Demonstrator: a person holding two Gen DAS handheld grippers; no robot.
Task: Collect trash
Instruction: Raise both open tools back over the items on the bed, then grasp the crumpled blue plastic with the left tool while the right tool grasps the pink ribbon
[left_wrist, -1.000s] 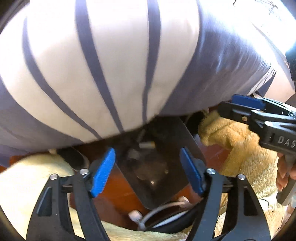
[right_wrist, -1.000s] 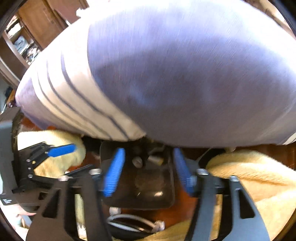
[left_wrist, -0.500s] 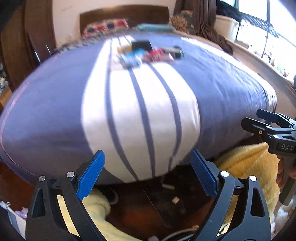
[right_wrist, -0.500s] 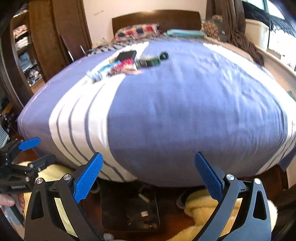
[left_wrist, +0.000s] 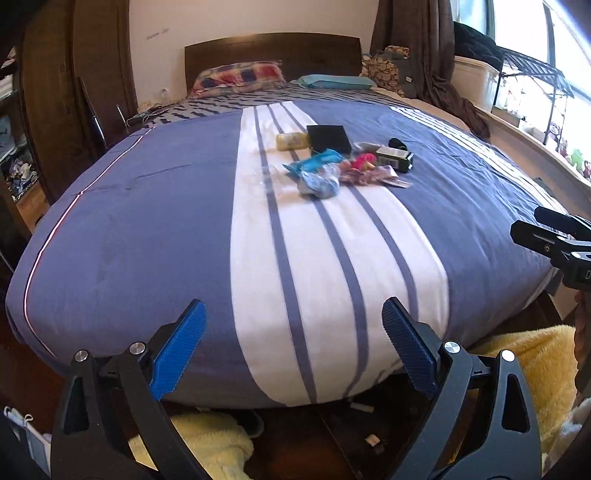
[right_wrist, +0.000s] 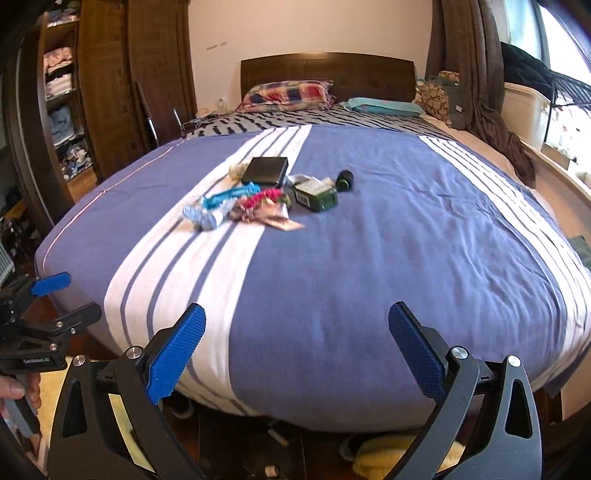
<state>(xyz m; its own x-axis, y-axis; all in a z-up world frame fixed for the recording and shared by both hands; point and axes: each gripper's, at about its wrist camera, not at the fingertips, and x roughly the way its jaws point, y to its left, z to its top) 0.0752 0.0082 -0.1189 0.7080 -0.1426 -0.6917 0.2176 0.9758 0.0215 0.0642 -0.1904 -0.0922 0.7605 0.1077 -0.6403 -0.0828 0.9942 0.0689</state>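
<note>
A cluster of trash lies mid-bed on the blue and white striped cover: blue wrappers (left_wrist: 318, 173) (right_wrist: 214, 206), pink and red wrappers (left_wrist: 365, 168) (right_wrist: 264, 206), a green box (left_wrist: 395, 158) (right_wrist: 316, 195), a black flat box (left_wrist: 328, 138) (right_wrist: 266, 170), a yellowish packet (left_wrist: 291, 141) and a small dark round item (right_wrist: 345, 180). My left gripper (left_wrist: 293, 354) and right gripper (right_wrist: 297, 354) are both open and empty, held at the foot of the bed, well short of the trash. Each shows at the edge of the other's view.
A dark tray (left_wrist: 354, 435) with small scraps lies on the floor under the bed's foot, next to yellow fluffy blankets (left_wrist: 532, 354). Pillows (right_wrist: 291, 94) and a headboard are at the far end. Wardrobe shelves (right_wrist: 62, 96) stand left, a window ledge right.
Both grippers have risen from floor level under the bed's foot, so the views now look over the bed top and the trash pile. Both jaws have opened wider.
</note>
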